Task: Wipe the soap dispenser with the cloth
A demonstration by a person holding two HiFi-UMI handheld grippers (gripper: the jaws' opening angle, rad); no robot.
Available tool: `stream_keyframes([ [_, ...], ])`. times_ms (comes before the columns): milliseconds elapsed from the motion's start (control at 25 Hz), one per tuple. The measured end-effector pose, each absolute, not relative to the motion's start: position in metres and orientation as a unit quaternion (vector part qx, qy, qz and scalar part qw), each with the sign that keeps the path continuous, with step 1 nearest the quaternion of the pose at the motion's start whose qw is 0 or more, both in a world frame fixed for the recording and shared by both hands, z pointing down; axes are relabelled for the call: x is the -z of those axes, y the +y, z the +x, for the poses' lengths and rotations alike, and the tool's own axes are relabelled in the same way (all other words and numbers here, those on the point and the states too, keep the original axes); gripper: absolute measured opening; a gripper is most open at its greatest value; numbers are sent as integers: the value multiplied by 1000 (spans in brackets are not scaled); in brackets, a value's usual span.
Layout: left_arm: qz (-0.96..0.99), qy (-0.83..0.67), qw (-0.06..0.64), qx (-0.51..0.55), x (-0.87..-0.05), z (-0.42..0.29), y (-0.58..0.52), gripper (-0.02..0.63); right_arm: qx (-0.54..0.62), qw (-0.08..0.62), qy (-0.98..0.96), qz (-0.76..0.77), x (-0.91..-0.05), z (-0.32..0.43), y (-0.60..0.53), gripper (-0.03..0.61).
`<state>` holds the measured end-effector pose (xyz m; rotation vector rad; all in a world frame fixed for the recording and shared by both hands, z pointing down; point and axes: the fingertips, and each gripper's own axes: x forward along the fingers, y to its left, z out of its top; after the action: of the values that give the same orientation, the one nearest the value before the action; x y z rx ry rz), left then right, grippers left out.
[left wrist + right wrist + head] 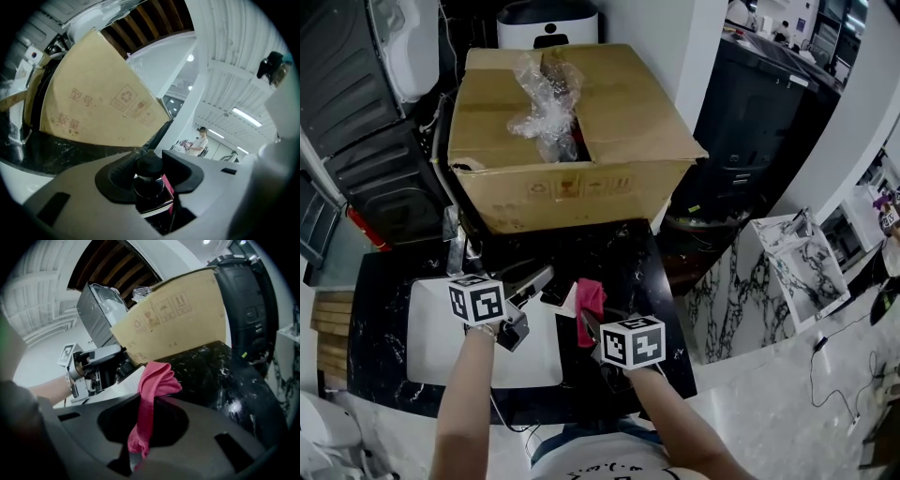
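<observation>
Soap dispenser (151, 180) clamped between left gripper (150, 164) jaws, above counter (628, 253) front edge, beside sink (431, 328) right rim. Right gripper (143, 420) pinching cloth (152, 385) (pink, loose bunch). Advice: hold bottle steady, press cloth flat on body, stroke downward, avoid snagging pump.

Large cardboard box (572, 159) at the back of the black, white-veined tabletop (628, 248), top flaps parted, recycling and handling symbols printed on the near side. Crumpled clear plastic wrap (546, 98) bulging from the gap between the flaps. White rectangular basin (422, 319) on the left of the tabletop. To the right, lower down, a white marble-patterned stand (802, 267). Dark grey slatted panels (366, 122) left of the box. Far off in the left gripper view, a person (200, 139) standing.
</observation>
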<state>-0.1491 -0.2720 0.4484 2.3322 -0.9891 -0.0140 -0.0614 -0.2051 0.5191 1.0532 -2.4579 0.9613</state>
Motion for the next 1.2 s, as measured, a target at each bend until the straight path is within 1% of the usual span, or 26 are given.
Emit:
stream_keyframes([
  [80,882,-387,268,-37,-446,-139,-268,183,-344,143,-842,389,-521,-49,-206,51],
  [200,898,-379,192,-113,-443,-112,-255,183,-341,128,-839,405,-514,-33,-209,51],
  [320,925,-320,114,-171,-445,-76,-241,181,-333,116,-836,420,-505,-14,-213,51],
  [400,939,-279,78,-186,-447,-56,-233,181,-328,107,-837,425,-499,-2,-215,51],
  [640,982,-88,54,-156,-446,-16,-200,181,-320,97,-871,360,-486,2,-207,51],
  [800,984,-57,51,-160,-445,-13,-197,181,-351,87,-875,321,-487,-1,-200,51],
  [920,977,-116,52,-172,-446,-15,-206,183,-354,103,-874,316,-489,-6,-200,49],
  [1000,954,-225,66,-185,-449,-23,-220,183,-352,121,-875,310,-494,-13,-195,49],
  [1120,885,-411,115,-187,-454,-45,-236,183,-345,175,-864,324,-517,-21,-186,49],
  [1200,845,-484,135,-183,-454,-53,-240,181,-346,205,-850,340,-534,-25,-181,51],
])
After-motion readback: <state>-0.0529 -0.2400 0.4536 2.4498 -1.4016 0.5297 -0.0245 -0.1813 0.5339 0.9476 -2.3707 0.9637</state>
